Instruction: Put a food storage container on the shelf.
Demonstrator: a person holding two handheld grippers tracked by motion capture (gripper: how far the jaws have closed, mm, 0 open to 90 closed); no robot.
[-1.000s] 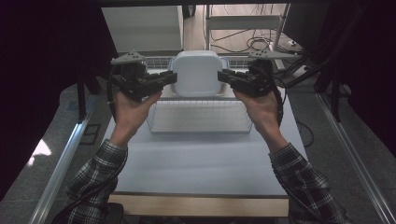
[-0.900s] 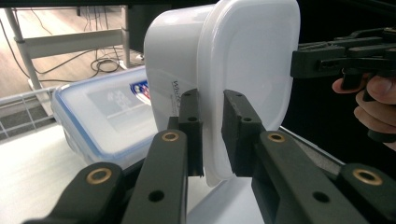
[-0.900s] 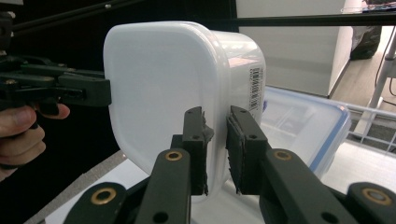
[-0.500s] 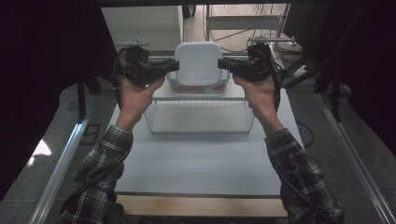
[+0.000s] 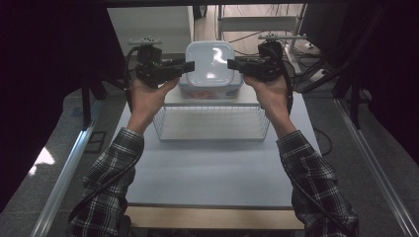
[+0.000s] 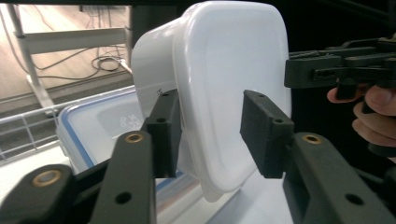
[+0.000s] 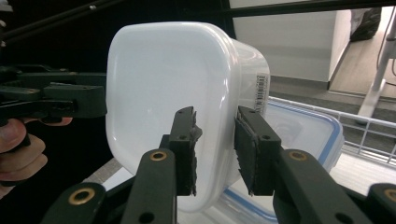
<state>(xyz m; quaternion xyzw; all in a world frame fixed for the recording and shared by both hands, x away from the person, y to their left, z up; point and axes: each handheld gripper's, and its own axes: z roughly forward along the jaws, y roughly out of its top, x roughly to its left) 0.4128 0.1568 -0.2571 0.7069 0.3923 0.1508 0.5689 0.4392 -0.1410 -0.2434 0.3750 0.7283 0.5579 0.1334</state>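
Two hand-held grippers flank a white, rounded-square plastic container, which sits on a clear plastic box with a blue-rimmed lid beyond a white wire basket on the pale surface. Left hand-held gripper and right hand-held gripper each straddle a container edge; both sets of jaws have just been opening, their pads now apart from it.

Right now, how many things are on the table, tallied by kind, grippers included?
White lidded container: 1
Clear container with blue-rimmed lid: 1
White wire basket: 1
Grippers: 2, the left gripper and the right gripper
Total: 5
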